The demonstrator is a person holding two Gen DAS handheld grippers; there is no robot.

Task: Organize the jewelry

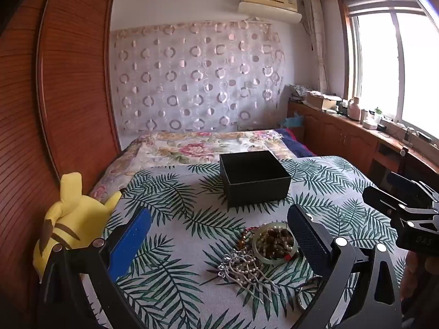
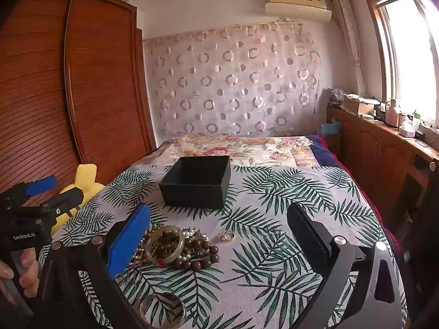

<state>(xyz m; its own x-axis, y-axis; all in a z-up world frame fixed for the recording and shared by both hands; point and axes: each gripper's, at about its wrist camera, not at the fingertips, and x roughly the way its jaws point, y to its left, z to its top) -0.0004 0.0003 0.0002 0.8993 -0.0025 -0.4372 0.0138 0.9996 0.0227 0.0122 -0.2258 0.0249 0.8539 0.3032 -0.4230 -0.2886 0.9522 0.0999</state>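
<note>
Yellow plush (image 1: 68, 216) sits at the bed's left edge by the wooden wardrobe (image 1: 55, 82), nothing btwn you and the jewelry pile (image 1: 263, 249) tbh. Pile's on the leaf-print cover (image 2: 274, 205): jade bangle (image 2: 164, 244) w/ beads inside, wooden bead bracelet (image 2: 200, 260), silver hair comb (image 1: 247, 274), gold ring (image 2: 227, 236) just beside. Black box (image 1: 255, 178) sits open further back. Left gripper (image 1: 219, 235) and right gripper (image 2: 216, 233) both w/ jaws spread wide, holding nothing. Window (image 1: 397, 63) on the right.

Both my wrist cameras look forward and slightly down along my open tongs across the leaf-print bedspread (image 1: 170, 192), close above it, left view beside right, sharing the black box (image 1: 255, 178) and jewelry pile (image 2: 175, 246).
</note>
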